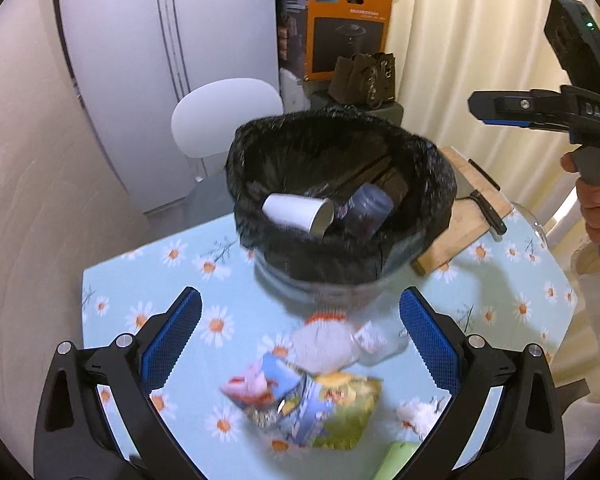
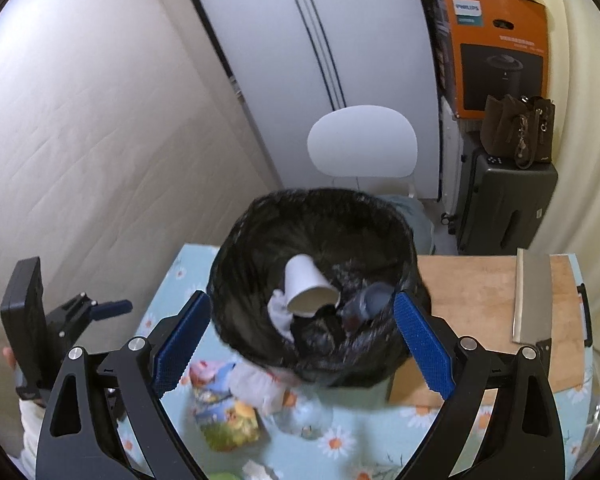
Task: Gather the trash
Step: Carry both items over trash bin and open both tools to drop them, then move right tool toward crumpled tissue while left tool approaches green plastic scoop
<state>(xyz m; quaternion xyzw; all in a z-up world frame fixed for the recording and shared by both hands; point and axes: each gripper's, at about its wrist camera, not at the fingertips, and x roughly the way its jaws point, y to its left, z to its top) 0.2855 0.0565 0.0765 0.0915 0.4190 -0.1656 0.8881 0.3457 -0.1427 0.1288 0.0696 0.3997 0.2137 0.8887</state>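
Observation:
A bin lined with a black bag [image 1: 340, 184] [image 2: 316, 280] stands on the flowered table. Inside lie a white paper cup [image 1: 298, 212] [image 2: 306, 286], a dark can [image 1: 370, 206] [image 2: 366, 300] and a white scrap [image 2: 280, 314]. On the cloth in front of the bin lie a colourful snack wrapper [image 1: 312, 404] [image 2: 224, 404], a white crumpled wrapper [image 1: 324, 340] [image 2: 256, 384] and a clear crushed bottle [image 2: 300, 416]. My left gripper [image 1: 300, 340] is open and empty, low over the wrappers. My right gripper [image 2: 302, 344] is open and empty above the bin; it shows from the side in the left wrist view [image 1: 484, 110].
A wooden cutting board [image 2: 472, 300] [image 1: 464, 216] with a cleaver [image 2: 532, 296] lies right of the bin. A glass [image 2: 598, 396] stands at the table's right edge. A crumpled tissue [image 1: 416, 412] and a green item [image 1: 400, 460] lie near me. A white chair [image 2: 360, 144] stands behind the table.

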